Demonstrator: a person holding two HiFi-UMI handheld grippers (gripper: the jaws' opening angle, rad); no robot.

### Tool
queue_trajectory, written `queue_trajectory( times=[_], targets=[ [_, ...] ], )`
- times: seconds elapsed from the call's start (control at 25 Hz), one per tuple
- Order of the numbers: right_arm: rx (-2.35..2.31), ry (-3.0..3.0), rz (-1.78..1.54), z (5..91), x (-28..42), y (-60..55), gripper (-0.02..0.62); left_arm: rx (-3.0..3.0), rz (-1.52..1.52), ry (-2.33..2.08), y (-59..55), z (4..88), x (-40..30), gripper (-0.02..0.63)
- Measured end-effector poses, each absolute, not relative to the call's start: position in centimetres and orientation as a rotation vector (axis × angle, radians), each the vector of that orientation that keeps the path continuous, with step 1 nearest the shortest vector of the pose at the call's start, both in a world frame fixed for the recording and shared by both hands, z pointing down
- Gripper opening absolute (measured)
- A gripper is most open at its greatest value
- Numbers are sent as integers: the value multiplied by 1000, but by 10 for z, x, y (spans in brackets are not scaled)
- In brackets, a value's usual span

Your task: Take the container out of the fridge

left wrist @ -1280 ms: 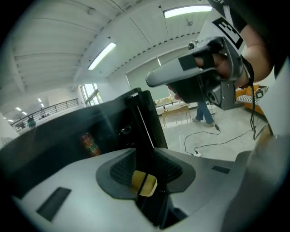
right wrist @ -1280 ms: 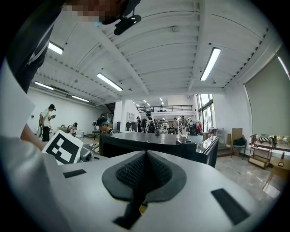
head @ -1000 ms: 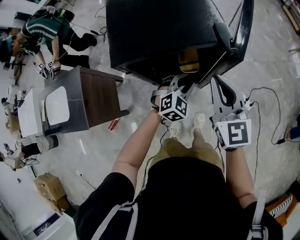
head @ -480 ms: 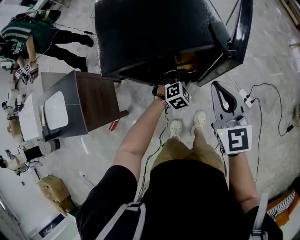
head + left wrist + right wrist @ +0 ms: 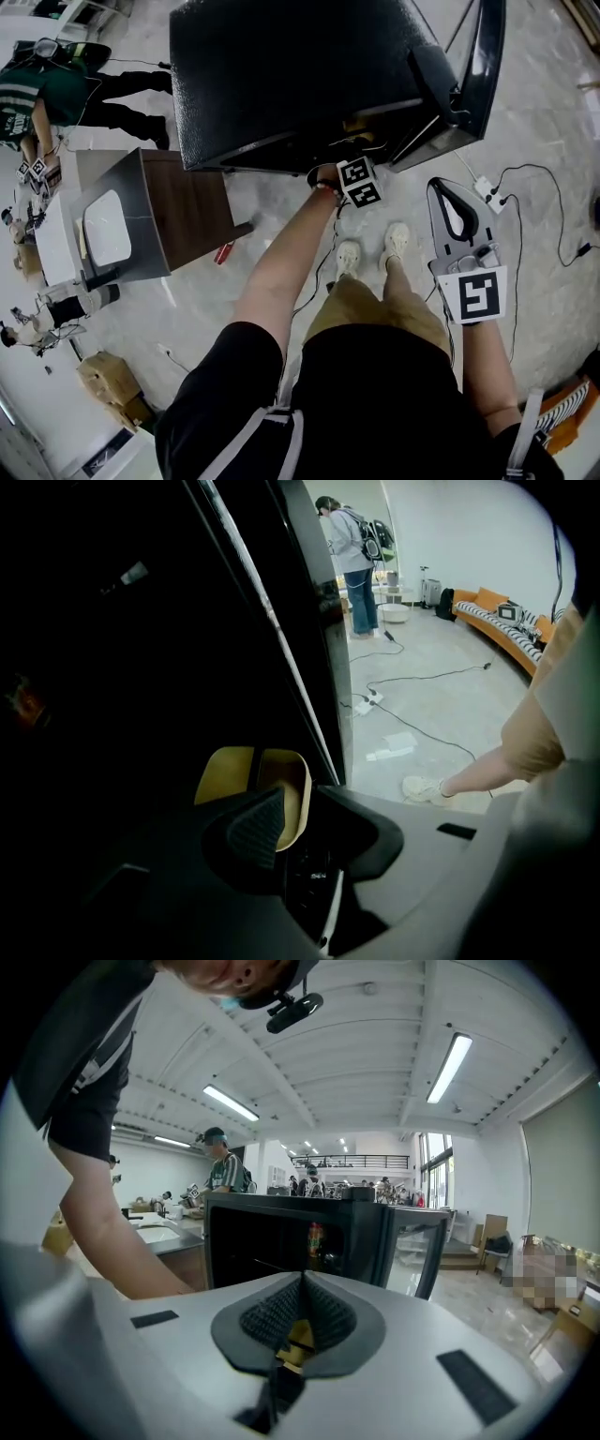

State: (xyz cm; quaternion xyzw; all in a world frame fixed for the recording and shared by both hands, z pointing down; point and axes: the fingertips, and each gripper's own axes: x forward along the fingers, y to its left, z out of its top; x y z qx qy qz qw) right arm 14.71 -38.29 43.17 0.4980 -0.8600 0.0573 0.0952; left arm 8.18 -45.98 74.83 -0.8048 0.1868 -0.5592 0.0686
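Left gripper view is the one to look at here: the left tongs [image 5: 298,810] are reaching into the dark inside of the fridge [image 5: 300,75], and the yellow container [image 5: 246,778] is sitting right there in front of them, down by the fridge's front edge. The jaws are still fairly wide but closing. The near rim of the container sits in the gap between them, with the ribbed left pad overlapping its side. Can't see the pads actually squeezing it, so I wouldn't call it gripped.

From the head view, the marker cube of the left tongs is right at the fridge opening, arm stretched forward, and the fridge door [image 5: 478,75] is swung open off to the right. The right tongs [image 5: 302,1283] hang back outside the fridge, down by the person's right side, well apart from the container. Their own view shows the two pads pressed together with nothing held.

Other stuff: a grey-topped table [image 5: 122,211] with a dark wood side stands left of the fridge, there's a person in a green top [image 5: 37,84] beyond it, and cables [image 5: 525,178] trail over the pale floor on the right.
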Motion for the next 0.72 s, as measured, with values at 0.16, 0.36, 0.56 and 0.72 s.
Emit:
queue_trajectory(
  times=[0.16,0.36,0.56,0.72],
  targets=[
    [1480,-2521,172,436,162,-386,35,-2351,-1748,526,-467,772,81,114],
    [1494,-2497,173,448,179,-393,35,-2313,-1801,484,-476,795,84,114],
    [1507,-2486,173,452,187,-398,35,-2284,-1841,467,-481,810,87,114],
    [1499,-2473,143,456,190,-398,35,-2160,-1921,429,-483,815,78,29]
  ],
)
